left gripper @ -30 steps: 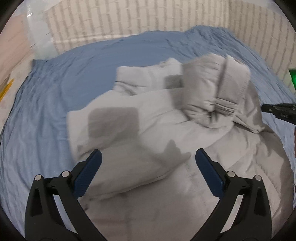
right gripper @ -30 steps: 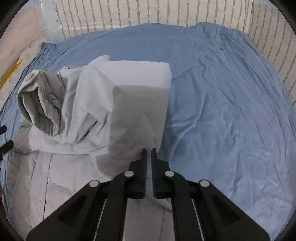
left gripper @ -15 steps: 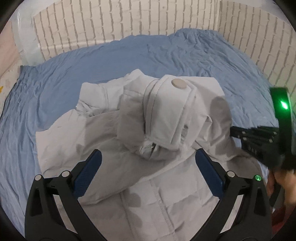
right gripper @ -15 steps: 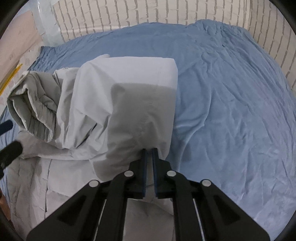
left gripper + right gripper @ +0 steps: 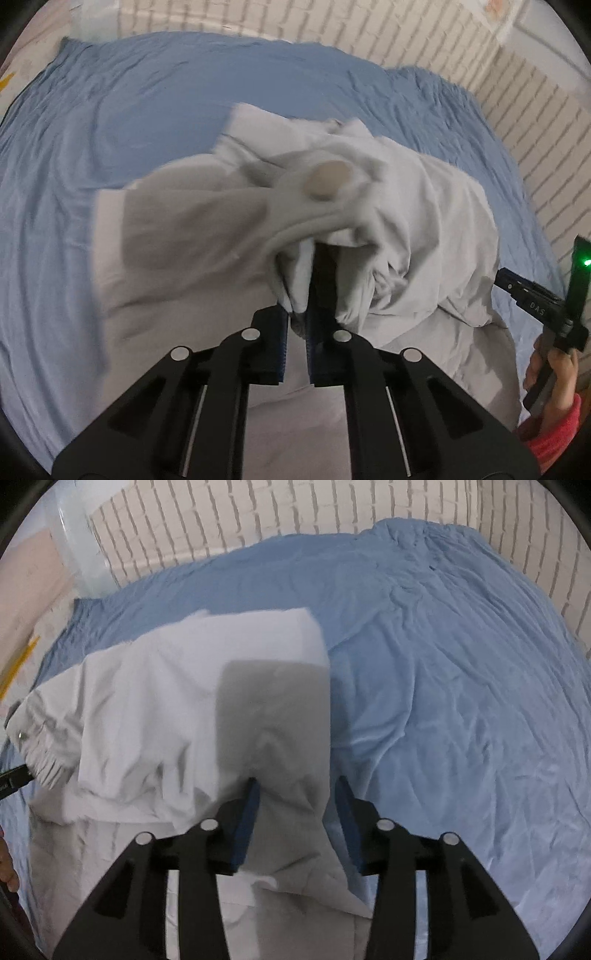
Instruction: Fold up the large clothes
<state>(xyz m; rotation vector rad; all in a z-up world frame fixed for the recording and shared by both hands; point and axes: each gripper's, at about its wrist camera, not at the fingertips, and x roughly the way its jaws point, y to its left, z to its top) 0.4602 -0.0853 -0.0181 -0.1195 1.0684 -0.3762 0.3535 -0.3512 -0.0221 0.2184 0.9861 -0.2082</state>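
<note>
A large light grey jacket [image 5: 424, 206] lies crumpled on the blue bed sheet [image 5: 129, 110]. My left gripper [image 5: 297, 314] is shut on a bunched fold of the jacket near its round patch [image 5: 327, 177]. In the right wrist view my right gripper [image 5: 295, 797] is open, its fingers on either side of the flat sleeve panel of the jacket [image 5: 229, 686], which lies on the sheet [image 5: 443, 664]. The right gripper also shows at the right edge of the left wrist view [image 5: 532, 299], with a green light.
A white brick wall [image 5: 277, 513] borders the bed at the back and the right [image 5: 535, 122]. The sheet stretches bare to the right of the jacket. A pale floor strip with a yellow object [image 5: 18, 664] lies past the bed's left edge.
My left gripper has shut on a fold of the jacket near the patch. My right gripper has opened, letting go of the sleeve panel, which now lies flatter.
</note>
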